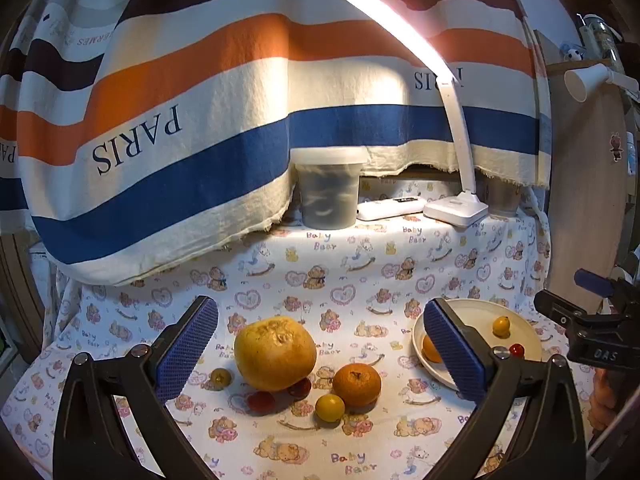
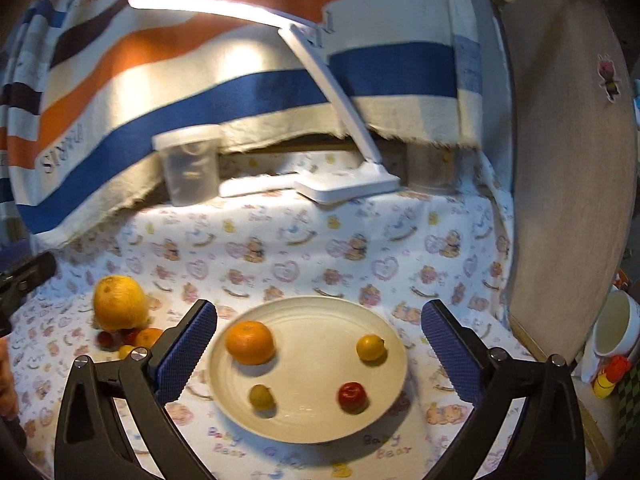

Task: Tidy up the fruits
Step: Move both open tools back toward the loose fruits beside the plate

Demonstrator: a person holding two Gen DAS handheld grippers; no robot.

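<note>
In the left wrist view a large yellow-orange citrus (image 1: 275, 353), an orange (image 1: 357, 384), a small yellow fruit (image 1: 329, 408), a greenish one (image 1: 220, 377) and two red cherry tomatoes (image 1: 261, 401) lie on the cloth. My left gripper (image 1: 318, 354) is open and empty above them. The cream plate (image 2: 384, 340) holds an orange (image 2: 250, 342), a yellow fruit (image 2: 371, 347), a greenish fruit (image 2: 262, 397) and a red tomato (image 2: 353, 397). My right gripper (image 2: 320, 354) is open and empty over the plate. The plate (image 1: 476, 312) also shows at the right of the left wrist view.
A lit white desk lamp (image 1: 456, 208), a lidded plastic tub (image 1: 329, 190) and a white power strip (image 1: 390, 208) stand at the back under a striped hanging cloth (image 1: 200, 120). A wooden panel (image 2: 568, 160) and a white mug (image 2: 616, 328) stand at the right.
</note>
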